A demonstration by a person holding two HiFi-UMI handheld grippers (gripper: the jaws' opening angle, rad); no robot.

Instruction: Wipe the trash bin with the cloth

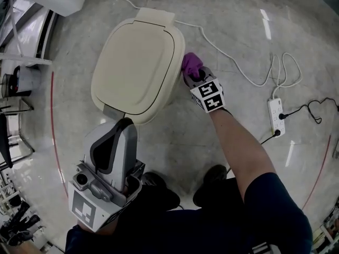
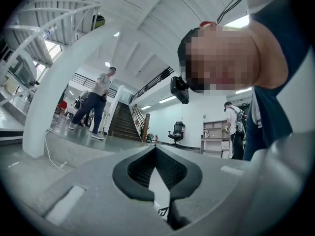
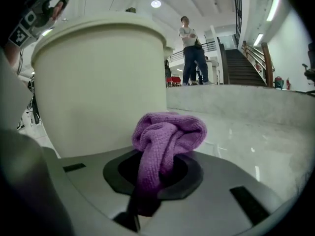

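Trash bin [image 1: 139,62]: cream-coloured, lid down, standing on the pale stone floor [image 1: 238,15]. In the right gripper view its round wall [image 3: 98,82] rises just ahead and to the left of the jaws.

Cloth [image 1: 192,63]: purple, bunched, at the bin's right side, level with the lid's edge and apparently touching it. The right gripper view shows the wad [image 3: 167,132] standing out past the jaw tips, very close to the bin wall. Contact cannot be confirmed from that view.

Right gripper [image 1: 189,74]: jaws closed on the cloth, a strip of which runs down between them [image 3: 155,168]. The marker cube [image 1: 210,95] faces upward.

Left gripper [image 1: 123,125]: held low, near the person's body, and apart from the bin. Its own view [image 2: 156,154] shows the jaw tips together with nothing between them, pointing up into the hall.

Other items: a white power strip [image 1: 276,116] lies on the floor to the right, well apart from the bin. A white cable [image 1: 233,62] runs along the floor close behind the cloth.
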